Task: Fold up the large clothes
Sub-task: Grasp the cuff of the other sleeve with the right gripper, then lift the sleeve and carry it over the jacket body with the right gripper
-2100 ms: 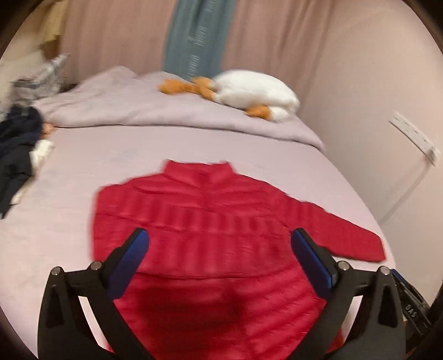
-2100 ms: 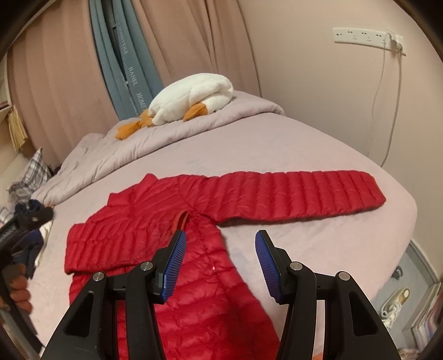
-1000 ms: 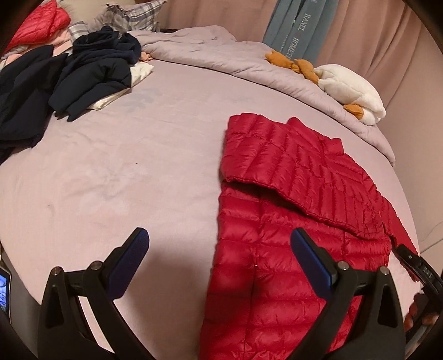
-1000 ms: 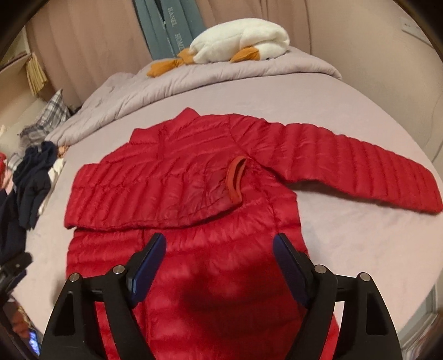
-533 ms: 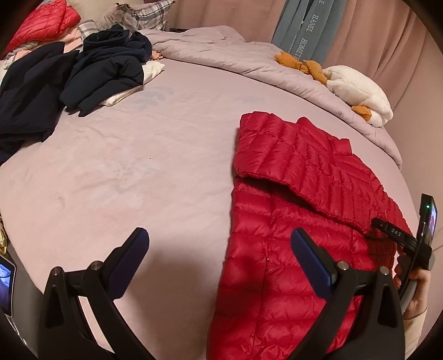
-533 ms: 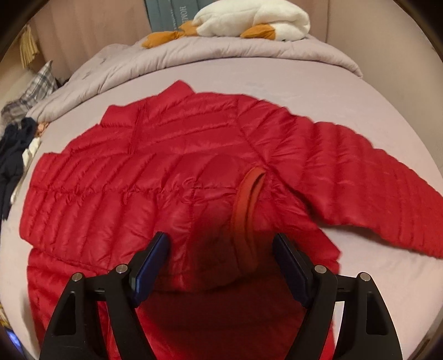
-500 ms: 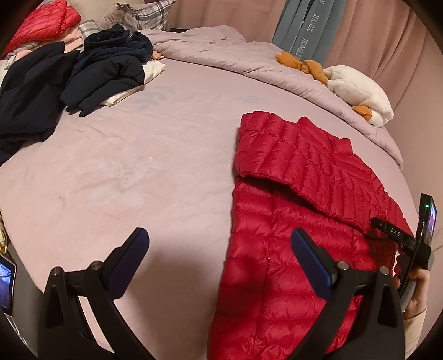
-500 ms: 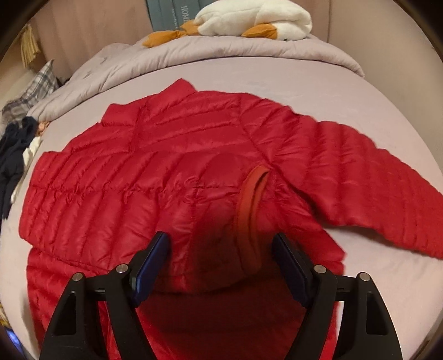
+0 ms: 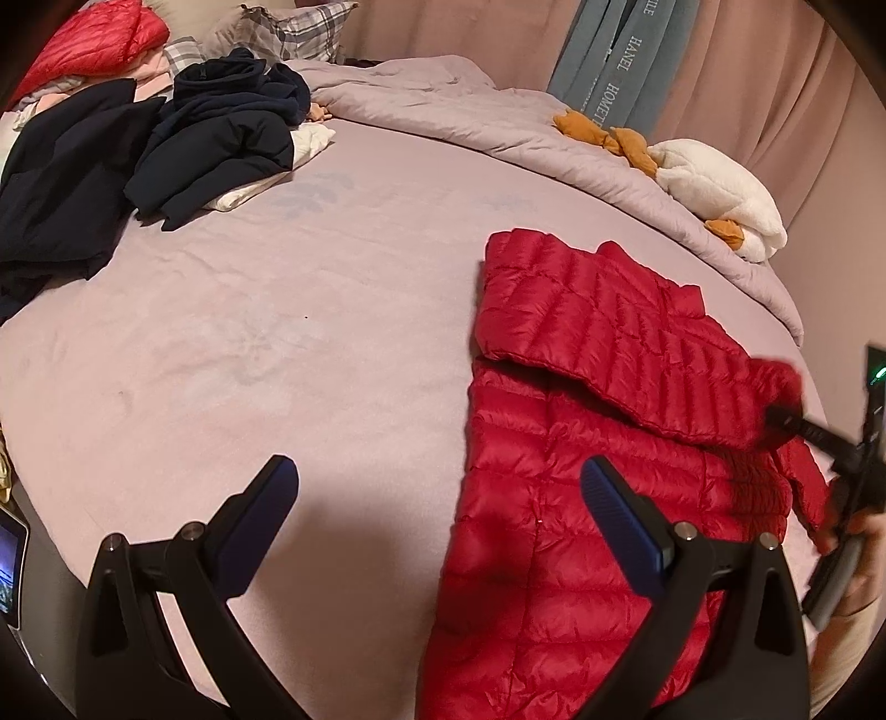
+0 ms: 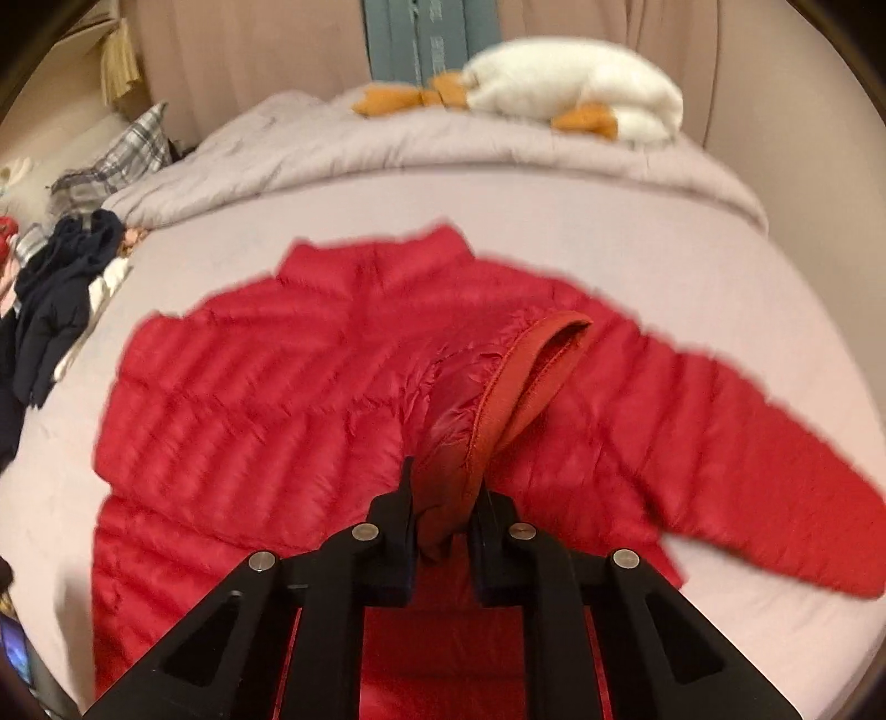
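Observation:
A red quilted down jacket (image 9: 598, 443) lies flat on the bed, its left sleeve folded across the chest. In the right wrist view the jacket (image 10: 266, 387) fills the middle, its other sleeve (image 10: 747, 443) stretched out to the right. My right gripper (image 10: 443, 487) is shut on the cuff (image 10: 526, 376) of the folded sleeve and lifts it slightly; it also shows at the right edge of the left wrist view (image 9: 797, 426). My left gripper (image 9: 437, 487) is open and empty, hovering over the jacket's lower left edge and the sheet.
The bed has a lilac sheet (image 9: 277, 310). Dark navy clothes (image 9: 138, 149) lie piled at the far left, with another red garment (image 9: 94, 44) behind. A rolled duvet (image 9: 498, 116) and a white plush goose (image 9: 714, 188) lie along the far edge.
My right gripper has come down over the folded sleeve's cuff and closed on it, raising it a little. My left gripper has stayed open and almost still.

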The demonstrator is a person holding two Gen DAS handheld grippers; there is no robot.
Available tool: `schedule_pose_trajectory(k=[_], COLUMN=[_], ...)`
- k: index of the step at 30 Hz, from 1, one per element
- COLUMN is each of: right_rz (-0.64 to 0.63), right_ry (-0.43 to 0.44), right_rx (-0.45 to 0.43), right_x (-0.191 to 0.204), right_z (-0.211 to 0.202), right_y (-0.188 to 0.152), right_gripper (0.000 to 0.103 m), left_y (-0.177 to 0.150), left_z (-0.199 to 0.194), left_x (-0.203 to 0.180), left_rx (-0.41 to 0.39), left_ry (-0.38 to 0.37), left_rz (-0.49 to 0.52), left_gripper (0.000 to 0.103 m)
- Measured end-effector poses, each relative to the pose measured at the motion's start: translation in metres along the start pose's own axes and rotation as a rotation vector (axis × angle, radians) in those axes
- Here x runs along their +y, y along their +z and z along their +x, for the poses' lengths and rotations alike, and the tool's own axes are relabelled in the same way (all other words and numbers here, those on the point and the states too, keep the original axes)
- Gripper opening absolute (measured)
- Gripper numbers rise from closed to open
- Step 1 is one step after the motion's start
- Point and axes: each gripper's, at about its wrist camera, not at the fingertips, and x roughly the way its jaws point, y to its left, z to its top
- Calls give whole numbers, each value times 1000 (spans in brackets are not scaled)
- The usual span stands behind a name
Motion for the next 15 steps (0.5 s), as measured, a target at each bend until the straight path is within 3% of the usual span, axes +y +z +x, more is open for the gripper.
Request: schedule_pose_trajectory(k=[10,15], right_rz=[-168,-212], right_ry=[32,34], right_rx=[-248,-323], right_x=[32,44], right_z=[-94,-107], right_y=[62,89], right_gripper=[13,13], left_y=[8,14], left_z=[3,6], left_x=[8,6], left_rx=[-7,-17], left_ry=[-10,-14], left_rz=[-39,-35], left_gripper=[102,101])
